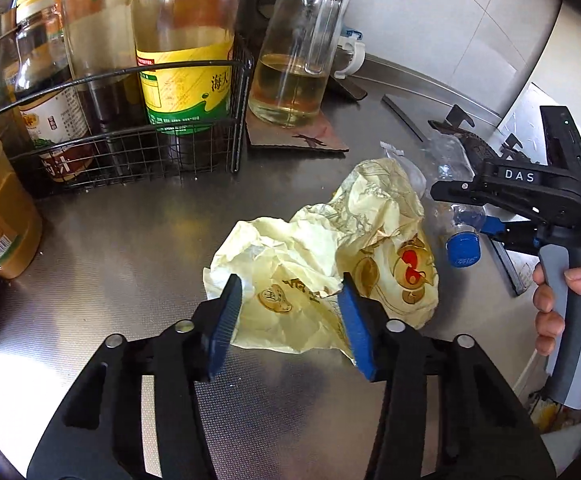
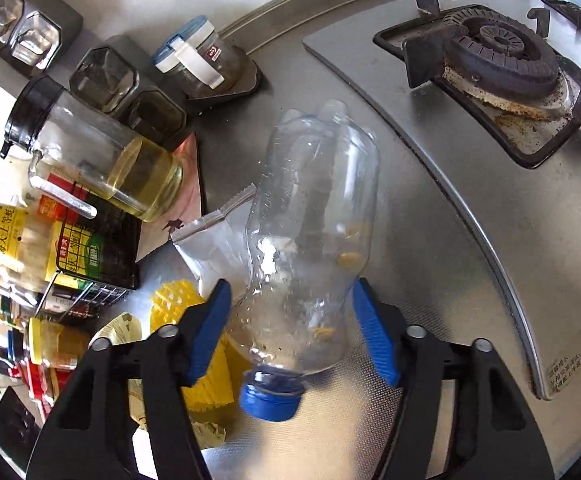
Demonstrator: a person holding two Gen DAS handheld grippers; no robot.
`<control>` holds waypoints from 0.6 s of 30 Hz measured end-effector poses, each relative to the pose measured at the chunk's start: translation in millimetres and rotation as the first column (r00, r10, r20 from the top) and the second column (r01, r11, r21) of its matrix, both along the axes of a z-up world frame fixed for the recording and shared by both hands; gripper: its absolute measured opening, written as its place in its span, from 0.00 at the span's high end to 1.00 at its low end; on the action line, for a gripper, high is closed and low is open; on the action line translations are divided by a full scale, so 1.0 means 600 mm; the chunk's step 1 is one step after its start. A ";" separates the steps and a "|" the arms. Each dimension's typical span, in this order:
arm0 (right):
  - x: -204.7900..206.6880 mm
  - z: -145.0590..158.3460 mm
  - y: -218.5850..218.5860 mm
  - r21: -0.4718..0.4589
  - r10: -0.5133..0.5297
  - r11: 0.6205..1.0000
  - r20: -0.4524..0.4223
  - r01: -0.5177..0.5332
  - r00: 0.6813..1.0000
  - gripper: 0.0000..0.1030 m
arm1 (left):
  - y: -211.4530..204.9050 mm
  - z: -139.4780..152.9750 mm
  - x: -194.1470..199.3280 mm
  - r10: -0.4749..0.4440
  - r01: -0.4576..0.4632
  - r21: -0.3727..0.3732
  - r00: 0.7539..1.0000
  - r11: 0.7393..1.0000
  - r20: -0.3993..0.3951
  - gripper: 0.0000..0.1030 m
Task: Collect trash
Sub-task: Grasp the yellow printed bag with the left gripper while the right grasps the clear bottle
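Where the yellow wrapper (image 1: 322,264) crumples — bottle (image 1: 456,200) half-hidden.

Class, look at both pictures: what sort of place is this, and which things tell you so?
Probably a home kitchen: a black gas burner set into the steel counter, beside glass condiment bottles in a wire rack.

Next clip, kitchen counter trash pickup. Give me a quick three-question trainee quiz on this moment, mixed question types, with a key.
1. True or false: the left tongs are clamped shut on the yellow wrapper.
2. What lies between the right tongs? A) oil dispenser B) crushed clear bottle C) spice jar
3. Fill in: the bottle's cap is ____ in colour.

Key:
1. False. The pads straddle the wrapper but stand open.
2. B, the crushed clear bottle, lying on the steel counter with its blue cap toward the camera.
3. Blue.
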State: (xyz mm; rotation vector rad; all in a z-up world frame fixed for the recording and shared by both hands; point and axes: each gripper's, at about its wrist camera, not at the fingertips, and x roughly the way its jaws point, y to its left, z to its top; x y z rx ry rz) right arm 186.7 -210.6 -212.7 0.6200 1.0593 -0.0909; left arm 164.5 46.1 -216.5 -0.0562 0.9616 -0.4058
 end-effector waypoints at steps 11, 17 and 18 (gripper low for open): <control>-0.078 0.049 -0.026 -0.075 0.066 0.996 0.132 -0.057 0.989 0.43 | -0.015 0.028 -0.054 0.026 -0.026 0.003 0.997 1.000 0.075 0.94; -0.153 0.072 -0.062 -0.039 0.142 0.990 0.184 -0.137 0.973 0.43 | -0.049 0.068 -0.133 0.091 -0.097 0.040 0.988 0.995 0.123 0.94; -0.169 0.075 -0.067 -0.038 0.159 0.987 0.188 -0.155 0.969 0.43 | -0.056 0.074 -0.150 0.109 -0.115 0.044 0.987 0.992 0.121 0.94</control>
